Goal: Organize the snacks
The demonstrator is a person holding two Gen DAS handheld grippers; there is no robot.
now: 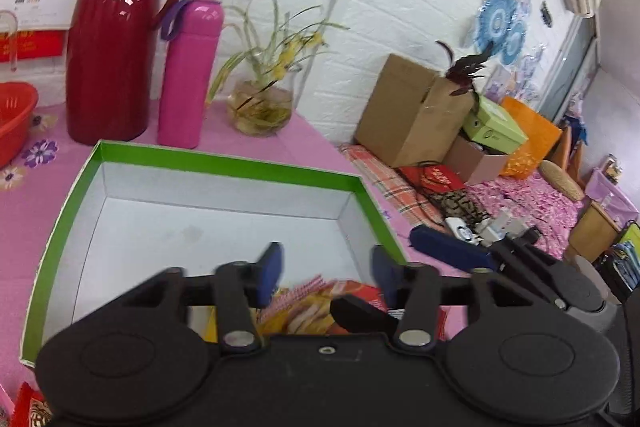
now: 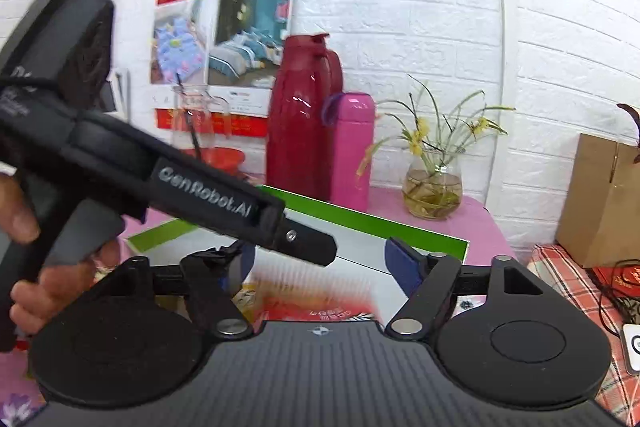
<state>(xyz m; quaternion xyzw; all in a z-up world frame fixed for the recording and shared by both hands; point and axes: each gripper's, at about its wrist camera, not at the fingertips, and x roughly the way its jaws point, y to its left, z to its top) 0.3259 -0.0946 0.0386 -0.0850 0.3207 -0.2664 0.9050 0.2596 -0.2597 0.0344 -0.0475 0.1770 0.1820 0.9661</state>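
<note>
1. The pink surface (image 1: 24, 227) carries a green-rimmed box (image 1: 224, 167), well apart from the jug (image 1: 116, 35) and flask (image 1: 188, 75) behind it
2. Left hand-held gripper (image 1: 326, 271) hangs over the box, fingers wide apart
3. Right hand-held gripper (image 2: 320, 263) is also wide, holding nothing
4. Snack packets (image 1: 320, 307) lie at the box's near end, blurred

A green-rimmed box (image 1: 224, 167) with a white inside lies open on the pink cloth, straight ahead of the left claw (image 1: 326, 269). Red and yellow snack packets (image 1: 320, 307) with crimped edges lie at its near end, just under that claw's spread blue fingers (image 1: 270, 267), blurred.
</note>
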